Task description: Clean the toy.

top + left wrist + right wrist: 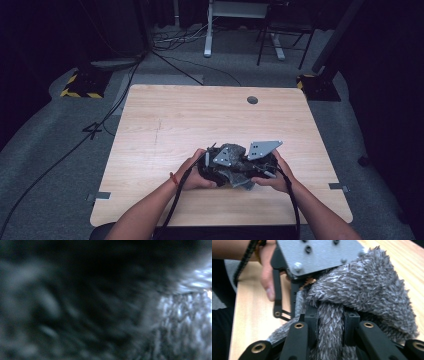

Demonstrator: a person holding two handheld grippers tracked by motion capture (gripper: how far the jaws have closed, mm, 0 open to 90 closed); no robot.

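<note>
A grey, shaggy cloth (362,290) with a long fuzzy pile sits bunched into a thick wad between the two claws. In the right gripper view, a fold of it runs straight down between the black jaws of the right gripper (330,322), which are clamped on that fold, with the rest of the cloth ballooning up and over to the claw's far side. Just beyond this claw, touching the same wad, stands the left gripper (294,285), its grey three-cornered plate tilted above the fuzz and a thumb (268,282) alongside its frame.

The left gripper view is a dark blur of close pile, so its jaws cannot be made out there; they appear closed tight, probably on the cloth pressed up against them.

From the high view, the left gripper (220,162) and right gripper (260,160) meet almost nose to nose over the cloth (235,170), which lies under and between them on the wooden table (175,120). The near table edge lies close behind the claws. Ahead of them the tabletop is bare out to a small round hole (252,100) near the far edge, and there is spare board to either side as well.
</note>
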